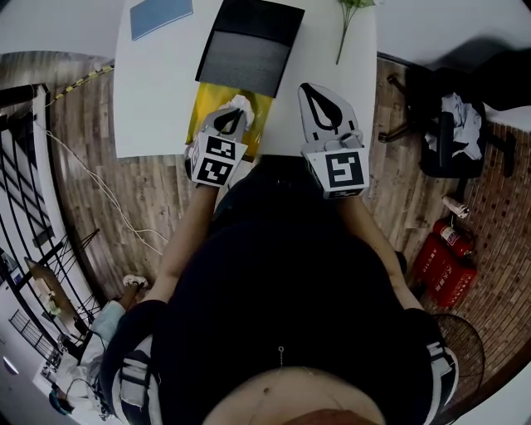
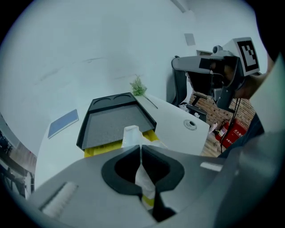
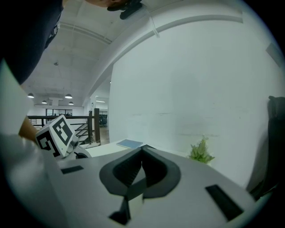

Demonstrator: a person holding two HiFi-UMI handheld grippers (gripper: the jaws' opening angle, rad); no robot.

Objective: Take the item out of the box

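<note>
A yellow box (image 1: 202, 117) lies open at the near edge of the white table, its dark lid (image 1: 249, 46) swung back away from me. My left gripper (image 1: 236, 114) is over the box, shut on a white crumpled sheet of paper (image 2: 132, 136) that sticks up between the jaws and hangs below them. The yellow box (image 2: 103, 148) and dark lid (image 2: 111, 122) show behind the jaws in the left gripper view. My right gripper (image 1: 316, 93) hovers above the table to the right of the box, shut with nothing in it.
A blue booklet (image 1: 160, 14) lies at the table's far left, a green sprig (image 1: 346, 18) at its far right. A round grommet (image 2: 190, 124) sits in the tabletop. Red fire extinguishers (image 1: 445, 257) and a dark chair (image 1: 452, 124) stand on the wooden floor to the right.
</note>
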